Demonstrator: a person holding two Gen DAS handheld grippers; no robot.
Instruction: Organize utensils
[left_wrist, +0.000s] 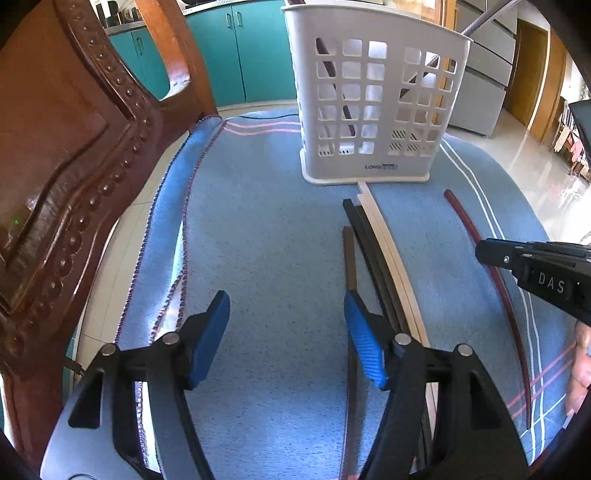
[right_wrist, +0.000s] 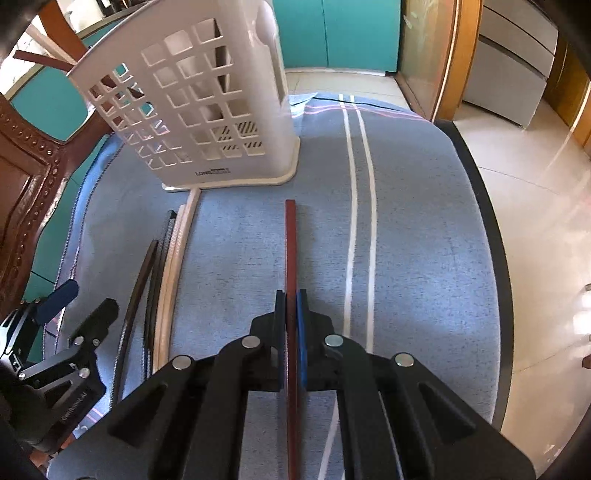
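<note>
A: Where is the red chopstick (right_wrist: 290, 258)?
B: Right wrist view: lying lengthwise on the blue cloth (right_wrist: 424, 221), running from 12 to 6 o'clock. Far tip points at the white basket (right_wrist: 207, 110) but stops short of its base.

A: Right claw (right_wrist: 291, 306)?
B: Pinched narrow on the red chopstick, one pad on each side. Whether the stick is lifted or still resting on the cloth, cannot tell.

A: The other sticks?
B: Bundle at 9 o'clock of the red one, well apart from it. Pale wooden chopsticks (right_wrist: 177, 258) nearest, the longer one's far end touching the basket's base. Then black chopsticks (right_wrist: 162, 258), then a dark brown chopstick (right_wrist: 142, 277) outermost.

A: Basket?
B: At 11 o'clock, upright, lattice walls, printed label low on the front. Dark handles show through the holes; what they are, cannot tell.

A: Left claw (left_wrist: 286, 332)?
B: Spread wide, blue pads holding nothing. It sits at 9 o'clock of the bundle; in the left wrist view its right pad overlaps the dark brown stick, contact unclear.

A: Surroundings?
B: Cloth covers the bench, white stripes at 3 o'clock. Carved wooden chair (left_wrist: 55, 166) at 9 o'clock, teal cabinets (left_wrist: 251, 55) at 12 o'clock, tiled floor (right_wrist: 535, 221) to 3 o'clock.
</note>
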